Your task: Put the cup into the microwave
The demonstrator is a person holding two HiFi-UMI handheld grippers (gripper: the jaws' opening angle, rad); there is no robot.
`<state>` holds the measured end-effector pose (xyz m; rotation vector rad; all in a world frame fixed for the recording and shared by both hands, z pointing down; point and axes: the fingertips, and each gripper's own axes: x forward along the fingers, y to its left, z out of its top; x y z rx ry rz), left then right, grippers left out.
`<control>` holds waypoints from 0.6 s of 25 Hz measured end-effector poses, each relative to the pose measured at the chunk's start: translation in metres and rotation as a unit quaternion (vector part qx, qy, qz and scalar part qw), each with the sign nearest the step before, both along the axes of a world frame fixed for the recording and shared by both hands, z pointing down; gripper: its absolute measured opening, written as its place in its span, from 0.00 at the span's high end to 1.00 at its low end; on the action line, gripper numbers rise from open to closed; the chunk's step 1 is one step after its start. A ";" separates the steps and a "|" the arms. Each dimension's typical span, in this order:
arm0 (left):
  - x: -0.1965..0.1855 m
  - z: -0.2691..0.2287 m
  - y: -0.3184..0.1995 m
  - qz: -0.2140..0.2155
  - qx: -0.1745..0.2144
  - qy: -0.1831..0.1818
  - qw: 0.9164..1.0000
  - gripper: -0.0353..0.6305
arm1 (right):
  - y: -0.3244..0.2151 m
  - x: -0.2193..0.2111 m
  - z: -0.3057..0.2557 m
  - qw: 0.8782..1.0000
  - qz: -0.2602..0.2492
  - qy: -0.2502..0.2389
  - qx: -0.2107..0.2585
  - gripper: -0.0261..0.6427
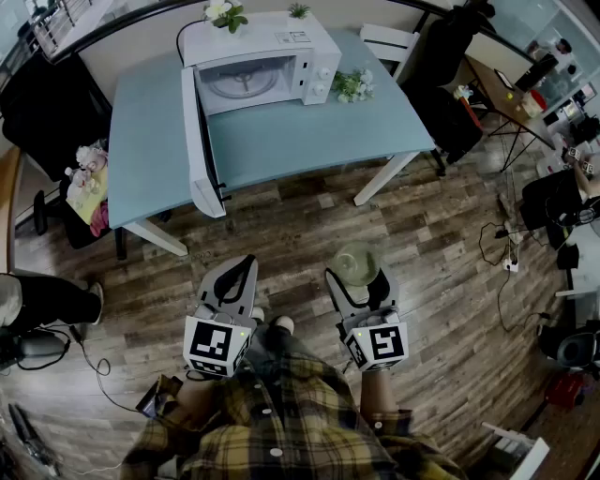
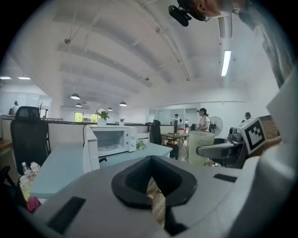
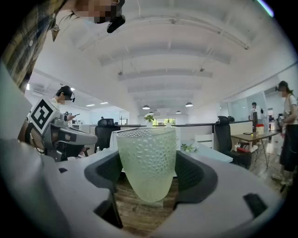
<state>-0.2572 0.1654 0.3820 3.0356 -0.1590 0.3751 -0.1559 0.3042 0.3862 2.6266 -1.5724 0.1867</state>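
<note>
A pale green dimpled cup (image 1: 357, 263) stands upright between the jaws of my right gripper (image 1: 359, 278), over the wooden floor and well short of the table. In the right gripper view the dark pads press both sides of the cup (image 3: 146, 160). My left gripper (image 1: 235, 278) hangs beside it at the same height, shut with nothing in it; only a thin slit of floor shows between its jaws (image 2: 152, 181). The white microwave (image 1: 262, 64) sits at the back of the light blue table (image 1: 309, 141). Its door (image 1: 202, 141) is swung wide open to the left, and the glass plate inside shows.
Small potted plants stand on the microwave (image 1: 225, 13) and beside it (image 1: 352, 84). A chair with stuffed toys (image 1: 84, 183) is left of the table, dark chairs and desks to the right. Cables (image 1: 502, 253) lie on the floor. People (image 2: 203, 122) stand far off.
</note>
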 end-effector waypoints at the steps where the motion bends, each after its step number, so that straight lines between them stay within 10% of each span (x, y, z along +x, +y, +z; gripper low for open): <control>1: 0.001 0.001 -0.001 -0.002 0.001 0.000 1.000 0.96 | -0.002 0.002 0.001 1.000 -0.003 0.000 0.000 0.43; 15: 0.012 0.009 0.004 -0.019 0.007 0.007 1.000 0.96 | 0.019 0.018 0.006 1.000 -0.003 -0.008 0.016 0.43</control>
